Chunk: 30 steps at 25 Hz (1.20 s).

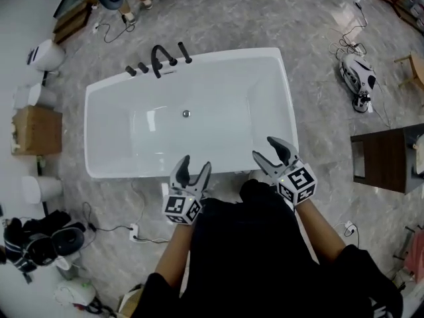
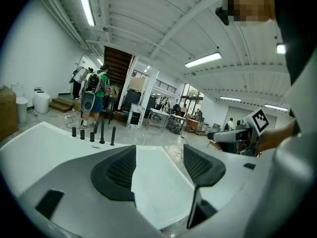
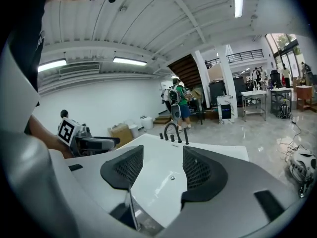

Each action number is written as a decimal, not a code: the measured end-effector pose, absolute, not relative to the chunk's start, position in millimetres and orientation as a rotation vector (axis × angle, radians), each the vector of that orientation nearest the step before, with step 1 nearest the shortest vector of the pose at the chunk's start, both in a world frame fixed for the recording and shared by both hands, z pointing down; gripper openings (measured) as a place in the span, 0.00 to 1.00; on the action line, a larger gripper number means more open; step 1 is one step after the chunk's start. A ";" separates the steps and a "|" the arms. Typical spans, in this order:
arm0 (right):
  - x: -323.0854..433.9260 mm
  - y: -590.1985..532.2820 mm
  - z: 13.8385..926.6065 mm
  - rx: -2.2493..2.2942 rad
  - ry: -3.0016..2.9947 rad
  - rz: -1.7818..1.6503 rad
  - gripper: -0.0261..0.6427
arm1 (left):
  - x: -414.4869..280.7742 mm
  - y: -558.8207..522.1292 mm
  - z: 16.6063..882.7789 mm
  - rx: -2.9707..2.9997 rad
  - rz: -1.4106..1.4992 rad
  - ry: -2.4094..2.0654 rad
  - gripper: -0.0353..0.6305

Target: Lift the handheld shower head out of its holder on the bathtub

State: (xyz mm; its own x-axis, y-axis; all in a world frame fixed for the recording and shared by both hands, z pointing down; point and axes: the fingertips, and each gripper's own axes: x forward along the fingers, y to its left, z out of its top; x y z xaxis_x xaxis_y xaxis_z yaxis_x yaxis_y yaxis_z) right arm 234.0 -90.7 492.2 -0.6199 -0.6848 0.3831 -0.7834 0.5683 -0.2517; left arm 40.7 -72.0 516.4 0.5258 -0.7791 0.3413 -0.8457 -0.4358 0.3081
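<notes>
The big hall has a grey stone floor (image 1: 311, 18). A white bathtub (image 1: 281, 91) stands on it, with a brown box (image 1: 36, 130) off to one side. The left gripper (image 1: 196, 162) and right gripper (image 1: 264, 146) hover at the near rim, both wide open and holding nothing. The thin black shower head (image 1: 185, 52) stands up on the far rim, beside the curved tap (image 1: 158, 59). Its holder is too small to see.

One tub (image 1: 232, 53). One drain (image 1: 186, 113) in its floor. Five black fittings (image 1: 173, 61) on its rim: one curved spout (image 1: 157, 57) and four straight posts (image 1: 142, 67). Two grippers: the left gripper (image 1: 191, 173) and the right gripper (image 1: 271, 152). One cardboard box (image 1: 36, 130). One dark table (image 1: 381, 159).
</notes>
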 end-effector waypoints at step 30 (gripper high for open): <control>192.4 -158.4 547.0 1.041 -2.582 0.696 0.39 | 42.8 -258.6 604.6 2.216 0.204 -1.458 0.48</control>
